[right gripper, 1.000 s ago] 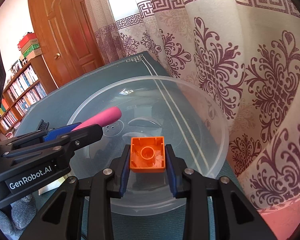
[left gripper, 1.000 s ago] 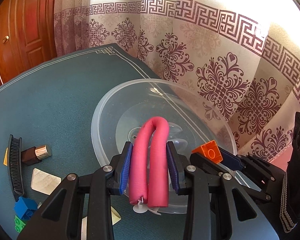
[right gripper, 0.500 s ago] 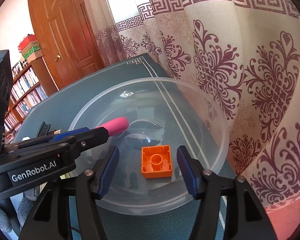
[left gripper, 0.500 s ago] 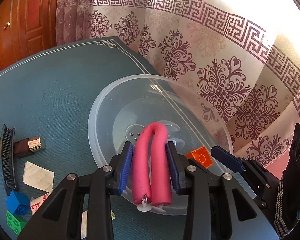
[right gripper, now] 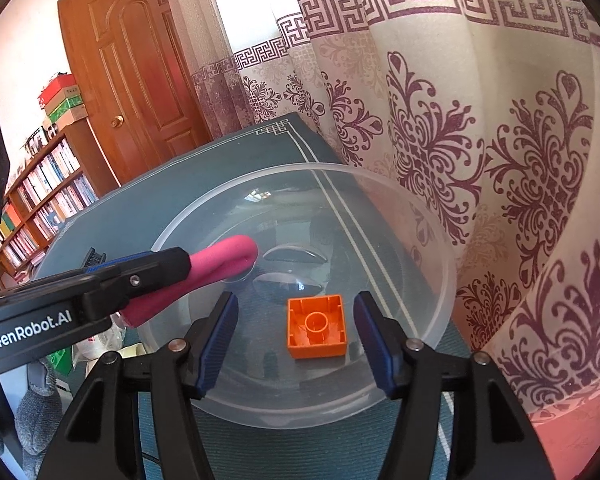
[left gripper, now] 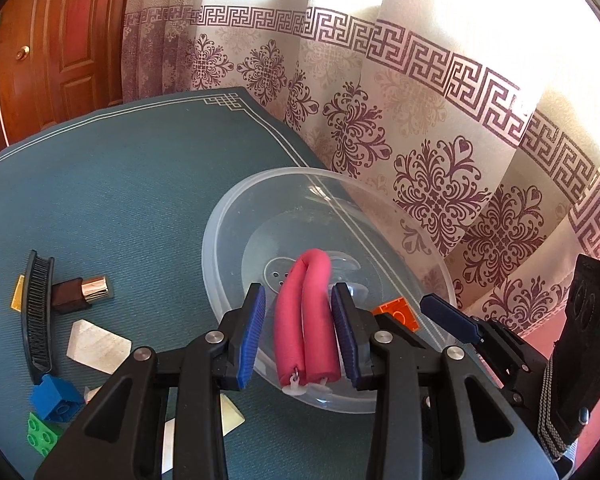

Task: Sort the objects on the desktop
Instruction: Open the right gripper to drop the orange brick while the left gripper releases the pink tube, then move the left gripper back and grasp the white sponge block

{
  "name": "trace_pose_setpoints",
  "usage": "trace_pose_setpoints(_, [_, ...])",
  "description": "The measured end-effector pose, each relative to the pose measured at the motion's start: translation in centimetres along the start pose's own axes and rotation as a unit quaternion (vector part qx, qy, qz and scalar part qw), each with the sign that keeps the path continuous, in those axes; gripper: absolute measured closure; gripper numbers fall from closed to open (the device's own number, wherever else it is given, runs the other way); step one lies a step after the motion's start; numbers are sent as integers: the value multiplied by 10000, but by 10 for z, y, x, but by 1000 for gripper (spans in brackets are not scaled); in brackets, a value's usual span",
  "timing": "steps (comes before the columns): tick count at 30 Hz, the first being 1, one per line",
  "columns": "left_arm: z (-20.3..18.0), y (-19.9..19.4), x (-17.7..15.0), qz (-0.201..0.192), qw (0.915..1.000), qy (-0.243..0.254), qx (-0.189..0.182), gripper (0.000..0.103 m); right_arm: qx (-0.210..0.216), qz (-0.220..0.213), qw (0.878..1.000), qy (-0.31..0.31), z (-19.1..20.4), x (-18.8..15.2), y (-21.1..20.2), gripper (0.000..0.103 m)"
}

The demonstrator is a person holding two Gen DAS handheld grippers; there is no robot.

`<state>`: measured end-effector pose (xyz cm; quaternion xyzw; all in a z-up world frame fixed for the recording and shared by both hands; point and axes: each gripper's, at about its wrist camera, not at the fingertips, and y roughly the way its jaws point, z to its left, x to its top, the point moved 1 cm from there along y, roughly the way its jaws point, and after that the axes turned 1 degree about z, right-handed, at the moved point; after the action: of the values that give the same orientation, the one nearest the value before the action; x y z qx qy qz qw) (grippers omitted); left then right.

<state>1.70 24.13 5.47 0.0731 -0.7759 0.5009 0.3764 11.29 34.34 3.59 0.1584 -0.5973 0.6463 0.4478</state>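
Only from the left wrist: comb (left gripper: 39, 312), blue block (left gripper: 56, 398) on green cloth (left gripper: 120, 208); left gripper (left gripper: 300, 340) clamped on folded pink foam roller (left gripper: 306, 320). Right gripper (right gripper: 296, 344) spread, just opened, around square hollow orange block (right gripper: 317, 332) in clear round bowl (right gripper: 440, 280).

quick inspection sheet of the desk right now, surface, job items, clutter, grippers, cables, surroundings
surface: teal desk mat with a white border line.
job's things: clear plastic bowl at the curtain-side edge; orange block lying hollow side up inside it; folded pink foam curler held over the bowl.
clutter: on the mat beside the bowl, black comb, brown and gold tube, pale wedge, blue block, green block.
grippers: left gripper shut on the curler; right gripper open, its jaws have just been opening, pads clear of the orange block between them.
cables: nothing seen.
surroundings: patterned curtain, wooden door, bookshelf.
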Motion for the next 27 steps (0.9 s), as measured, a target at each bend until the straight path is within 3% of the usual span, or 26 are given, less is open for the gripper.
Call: trace_pose_setpoints(27, [33, -34, -22, -100, 9994, -212, 270, 65, 46, -91, 9999, -61, 7, -2, -7, 37])
